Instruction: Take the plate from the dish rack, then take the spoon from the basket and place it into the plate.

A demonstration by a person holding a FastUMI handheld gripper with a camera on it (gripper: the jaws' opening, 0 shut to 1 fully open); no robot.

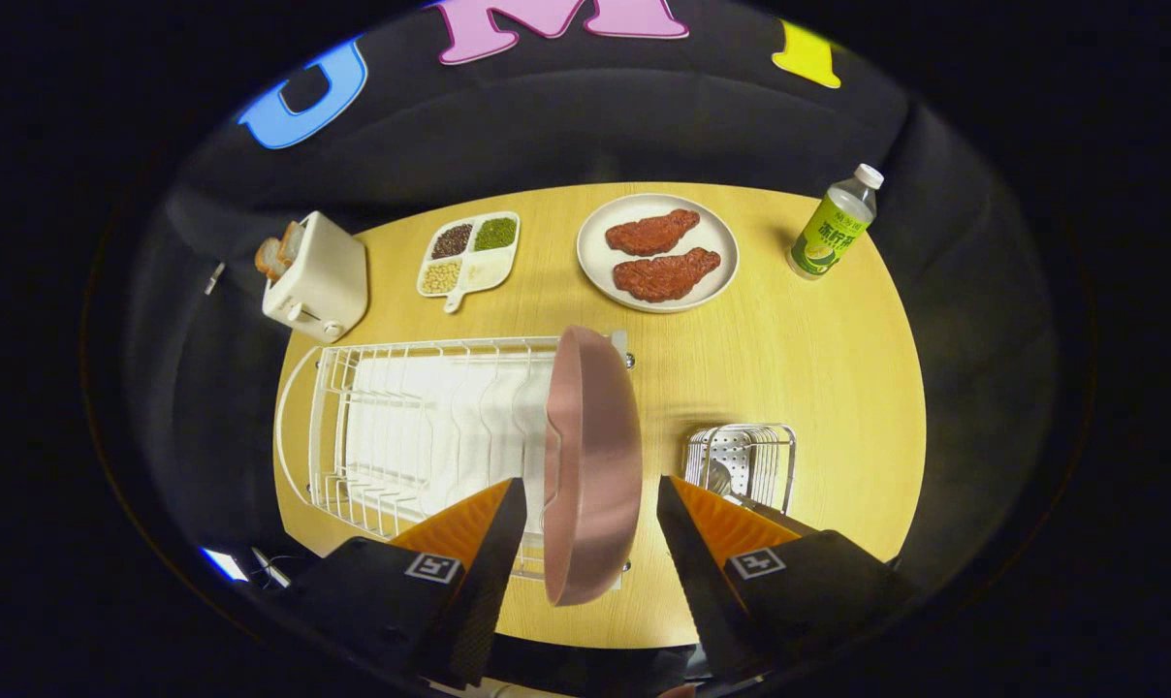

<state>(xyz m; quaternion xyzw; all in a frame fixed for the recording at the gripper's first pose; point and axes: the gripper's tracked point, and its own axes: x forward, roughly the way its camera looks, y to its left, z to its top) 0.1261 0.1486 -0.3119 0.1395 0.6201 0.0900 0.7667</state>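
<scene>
Step 1 in hand: getting the pink plate [593, 456] out of the white dish rack [411, 427]. The plate stands on edge at the rack's right end, its rim sitting in the gap between the 2 fingers of the tongs [591, 543]. The tongs are spread, a visible gap on each side of the plate, so no pinch yet. The left finger hangs over the rack, the right finger over the bare wooden surface [818, 388].

The metal basket [745, 460] sits just right of the plate, partly behind the right finger, with the spoon [716, 477] lying inside it, untouched.

Beyond the rack: a toaster [316, 276] with bread, a divided tray [469, 254] of beans, a white plate with 2 steaks [657, 252], and a bottle [831, 225] far right.

Next move, as judged: squeeze the fingers onto the plate rim, lift straight up clear of the rack wires, and set it flat on open surface. The thin upright rim could slip or twist if pinched off-centre. The spoon comes after.
</scene>
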